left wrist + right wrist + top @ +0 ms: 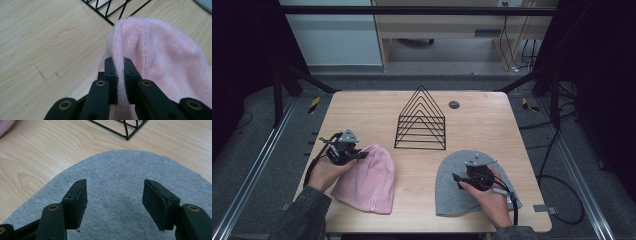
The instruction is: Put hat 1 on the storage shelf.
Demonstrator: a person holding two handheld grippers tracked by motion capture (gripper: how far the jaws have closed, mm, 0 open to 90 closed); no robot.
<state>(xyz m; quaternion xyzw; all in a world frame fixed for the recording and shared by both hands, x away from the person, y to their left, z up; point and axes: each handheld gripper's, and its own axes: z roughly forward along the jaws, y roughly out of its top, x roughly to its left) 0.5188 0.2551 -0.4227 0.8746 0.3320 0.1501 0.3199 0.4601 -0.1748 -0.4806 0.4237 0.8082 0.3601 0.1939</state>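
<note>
A pink knit beanie [367, 180] lies on the wooden table [482, 125] at the front left. My left gripper [360, 155] is shut on a raised fold near its crown. In the left gripper view that fold of the pink beanie [155, 50] is pinched between the jaws of the left gripper [119, 75]. A grey beanie [449, 187] lies flat at the front right. My right gripper [457, 179] hovers just over its middle. The right gripper [115, 202] stands open above the grey beanie [117, 175], with nothing between the jaws.
A black wire rack [421, 120] shaped like nested triangles stands at the table's middle, behind both hats. Its corner shows as the wire rack [112, 10] and the wire rack [125, 127]. A small dark round disc [454, 104] lies behind the rack to the right.
</note>
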